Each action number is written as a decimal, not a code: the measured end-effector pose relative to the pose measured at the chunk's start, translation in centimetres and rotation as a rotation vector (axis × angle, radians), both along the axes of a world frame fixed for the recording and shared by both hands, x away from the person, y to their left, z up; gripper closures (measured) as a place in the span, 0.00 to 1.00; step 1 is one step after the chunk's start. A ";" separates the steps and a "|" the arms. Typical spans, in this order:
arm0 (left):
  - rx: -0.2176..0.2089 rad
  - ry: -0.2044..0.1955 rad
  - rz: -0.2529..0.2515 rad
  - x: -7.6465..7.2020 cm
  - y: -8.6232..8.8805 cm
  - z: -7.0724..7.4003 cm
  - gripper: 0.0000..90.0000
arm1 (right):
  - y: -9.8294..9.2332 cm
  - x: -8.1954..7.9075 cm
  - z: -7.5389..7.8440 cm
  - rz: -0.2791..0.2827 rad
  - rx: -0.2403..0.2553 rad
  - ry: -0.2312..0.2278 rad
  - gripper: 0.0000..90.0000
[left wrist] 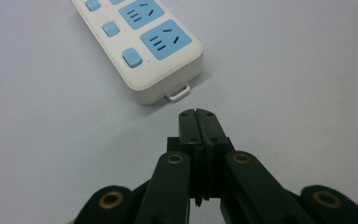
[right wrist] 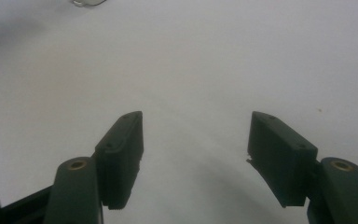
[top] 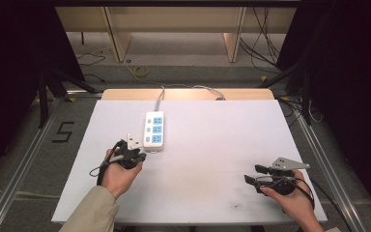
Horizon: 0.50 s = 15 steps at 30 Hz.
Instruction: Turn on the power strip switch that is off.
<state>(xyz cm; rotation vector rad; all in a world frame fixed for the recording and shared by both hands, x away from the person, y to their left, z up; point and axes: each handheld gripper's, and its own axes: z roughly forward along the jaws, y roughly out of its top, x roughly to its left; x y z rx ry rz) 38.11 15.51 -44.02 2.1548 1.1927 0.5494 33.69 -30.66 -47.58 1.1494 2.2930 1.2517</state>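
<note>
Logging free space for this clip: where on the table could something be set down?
Bare: the table between the power strip and the right gripper, plus the far right. Crowded: the near left, where the left gripper, jaws shut, sits just short of the strip's near end.

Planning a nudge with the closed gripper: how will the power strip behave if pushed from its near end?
The power strip looks rigid and lies flat, so it should slide, not tip. Its smooth casing on the white table probably slips easily. Its cable at the far end may resist or swing it. The left gripper sits shut nearby.
</note>
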 end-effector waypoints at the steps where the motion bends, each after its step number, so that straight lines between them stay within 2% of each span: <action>1: 0.005 0.000 0.001 0.2 0.0 0.0 1.00 | 0.0 0.0 0.0 0.000 0.000 0.000 0.41; 15: 0.033 0.010 0.006 1.6 -0.1 0.2 1.00 | 0.0 -0.1 0.0 -0.003 0.001 0.003 0.41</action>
